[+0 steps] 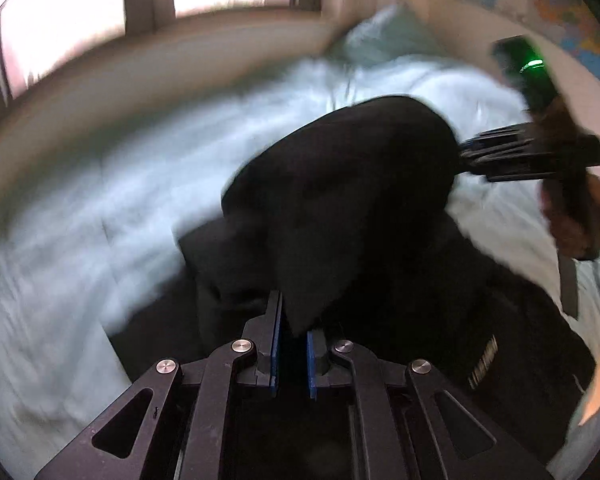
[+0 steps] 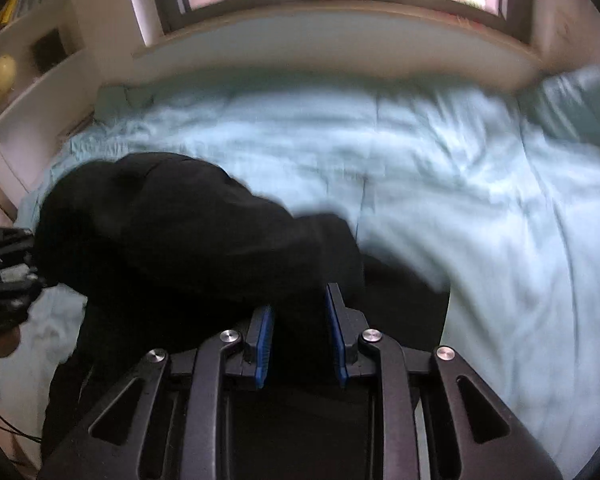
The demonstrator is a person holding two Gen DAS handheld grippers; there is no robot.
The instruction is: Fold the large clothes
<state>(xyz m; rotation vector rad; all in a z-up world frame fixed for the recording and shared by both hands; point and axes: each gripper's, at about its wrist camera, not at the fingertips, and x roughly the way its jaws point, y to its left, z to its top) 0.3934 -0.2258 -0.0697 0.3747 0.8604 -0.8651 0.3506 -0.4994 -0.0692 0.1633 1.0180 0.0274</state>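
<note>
Support surface: a bed (image 2: pixel 440 168) covered by a pale blue-green quilt (image 2: pixel 480 220), rumpled, filling the centre and right of the right wrist frame. A matching pillow (image 2: pixel 580 96) lies at the upper right, against the ledge below the window. A black garment (image 2: pixel 188 232) lies partly on the quilt at lower left, bunched.

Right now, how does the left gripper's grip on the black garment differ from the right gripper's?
The left gripper has its blue pads nearly together, pinching a thin point of the black garment; the right gripper stands wider, its pads closed on a thicker bunch. Seen from the right wrist, the left gripper sits at the frame's left edge; from the left wrist, the right gripper sits at the right edge. Both hold the same garment above the pale blue duvet.
</note>
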